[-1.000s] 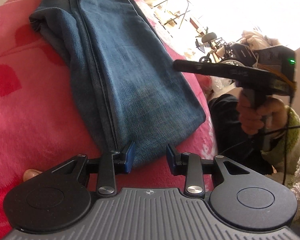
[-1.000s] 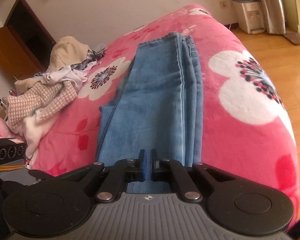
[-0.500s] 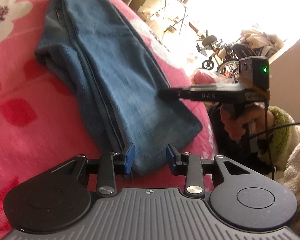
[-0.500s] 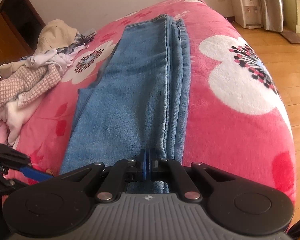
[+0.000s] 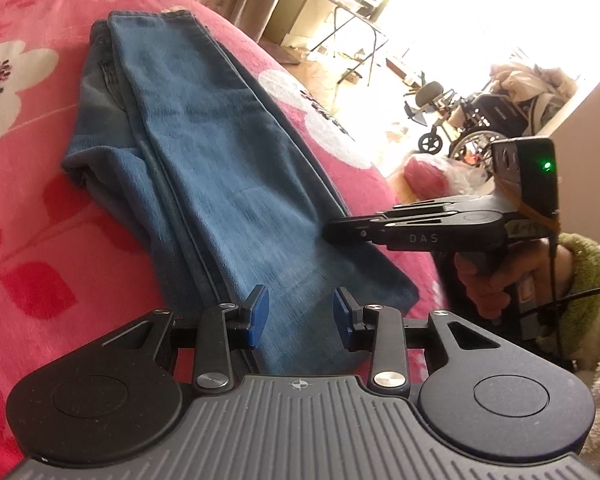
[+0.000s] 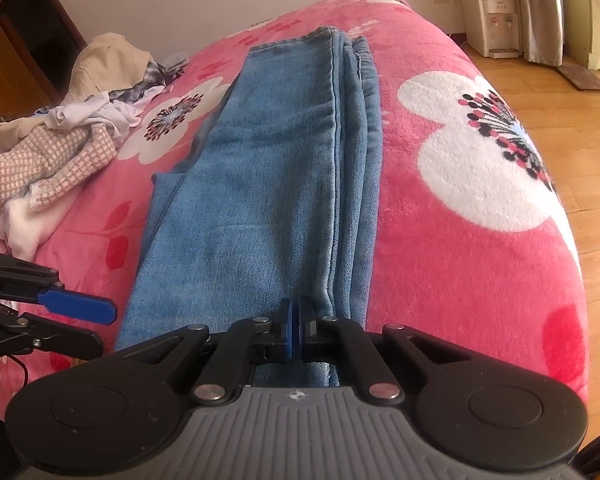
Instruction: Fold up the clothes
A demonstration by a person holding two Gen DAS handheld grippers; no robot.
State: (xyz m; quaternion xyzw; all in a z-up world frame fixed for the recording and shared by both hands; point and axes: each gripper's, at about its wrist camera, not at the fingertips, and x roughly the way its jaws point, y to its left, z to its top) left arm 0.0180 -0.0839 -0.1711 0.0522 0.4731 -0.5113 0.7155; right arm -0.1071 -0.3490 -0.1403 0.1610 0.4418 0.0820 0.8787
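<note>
Both grippers [image 5: 300, 314] [image 6: 299, 330] angled downward — over jeans [image 6: 268, 184]

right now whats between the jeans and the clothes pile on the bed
Only bare pink blanket with a white flower print lies between the jeans and the clothes pile. The right wrist view shows this.

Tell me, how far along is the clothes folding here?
Done: the jeans lie folded lengthwise into a long strip on the pink blanket. In hand: the right gripper is shut at their near end, though whether it pinches denim is unclear; the left gripper is open above them. Left: likely folding the strip shorter, then the heap of clothes.
</note>
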